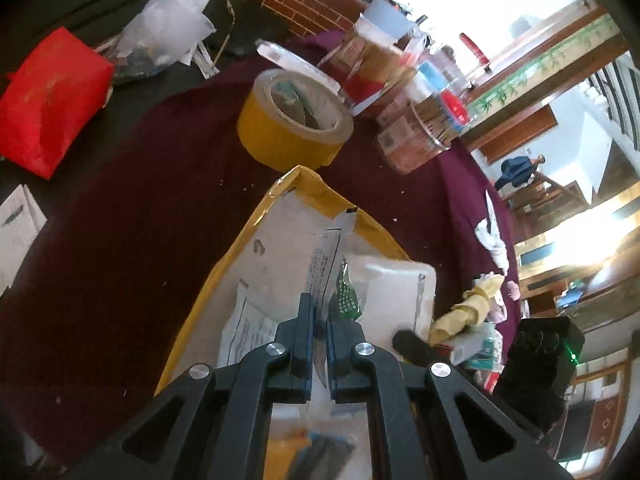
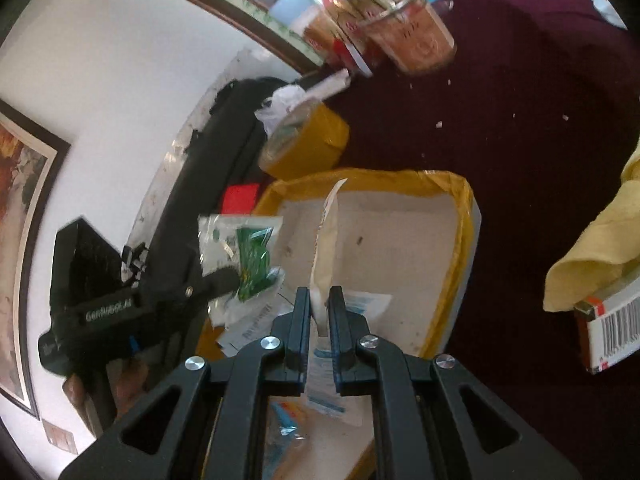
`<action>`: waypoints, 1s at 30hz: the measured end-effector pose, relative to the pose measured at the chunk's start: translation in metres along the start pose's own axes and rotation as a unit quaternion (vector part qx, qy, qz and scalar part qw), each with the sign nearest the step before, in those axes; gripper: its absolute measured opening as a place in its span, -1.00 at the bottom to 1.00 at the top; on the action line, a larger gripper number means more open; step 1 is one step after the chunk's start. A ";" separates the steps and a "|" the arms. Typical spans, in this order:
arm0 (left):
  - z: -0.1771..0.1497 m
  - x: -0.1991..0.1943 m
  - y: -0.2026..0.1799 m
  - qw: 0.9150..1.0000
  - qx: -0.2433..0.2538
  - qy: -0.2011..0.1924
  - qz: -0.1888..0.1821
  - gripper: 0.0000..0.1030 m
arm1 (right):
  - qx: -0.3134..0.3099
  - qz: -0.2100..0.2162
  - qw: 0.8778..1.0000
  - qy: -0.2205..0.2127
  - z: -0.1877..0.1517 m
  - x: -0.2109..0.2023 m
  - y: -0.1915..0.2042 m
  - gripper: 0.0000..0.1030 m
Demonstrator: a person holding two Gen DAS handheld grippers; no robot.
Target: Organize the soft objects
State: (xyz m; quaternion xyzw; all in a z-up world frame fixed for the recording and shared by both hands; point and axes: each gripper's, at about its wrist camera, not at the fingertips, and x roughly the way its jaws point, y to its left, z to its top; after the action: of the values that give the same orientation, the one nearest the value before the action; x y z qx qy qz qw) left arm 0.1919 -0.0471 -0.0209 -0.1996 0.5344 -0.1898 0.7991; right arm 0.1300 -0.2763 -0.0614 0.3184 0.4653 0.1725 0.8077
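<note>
An open cardboard box rimmed with yellow tape point(image 1: 244, 236) point(image 2: 466, 216) stands on the maroon cloth and holds several flat packets. My left gripper point(image 1: 320, 305) is shut on a clear packet with green contents point(image 1: 346, 294), held over the box. In the right wrist view the same gripper point(image 2: 226, 276) comes in from the left with the green packet point(image 2: 250, 254) in its jaws. My right gripper point(image 2: 320, 292) is shut on a thin white packet point(image 2: 326, 248), seen edge-on above the box. From the left wrist view this white packet point(image 1: 394, 284) shows face-on, with the right gripper point(image 1: 402, 340) at its lower edge.
A roll of yellow tape point(image 1: 294, 122) point(image 2: 306, 142) lies just beyond the box. Jars and bottles point(image 1: 416, 136) crowd the far side of the cloth. A red bag point(image 1: 50, 100) lies at the left. A yellow cloth point(image 2: 596, 248) and a barcoded carton point(image 2: 612, 326) sit to the right.
</note>
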 end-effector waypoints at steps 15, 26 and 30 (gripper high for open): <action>-0.008 0.015 -0.010 0.996 0.041 -0.010 0.080 0.27 | -0.104 -0.091 0.988 -0.069 -0.010 -0.013 0.030 -0.12; -0.118 -0.066 -0.051 0.985 0.087 -0.114 0.098 0.50 | -0.098 -0.042 0.986 -0.128 -0.086 -0.125 0.029 0.04; -0.155 -0.059 -0.077 0.983 0.102 -0.124 0.085 0.53 | -0.084 -0.052 0.987 -0.124 -0.112 -0.167 0.001 0.11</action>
State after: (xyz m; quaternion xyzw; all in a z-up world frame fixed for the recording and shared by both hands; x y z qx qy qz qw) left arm 0.0201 -0.0997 0.0117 -0.0932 0.4241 -0.1485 0.8885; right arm -0.0511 -0.3321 0.0056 0.2437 0.3609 0.1278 0.8911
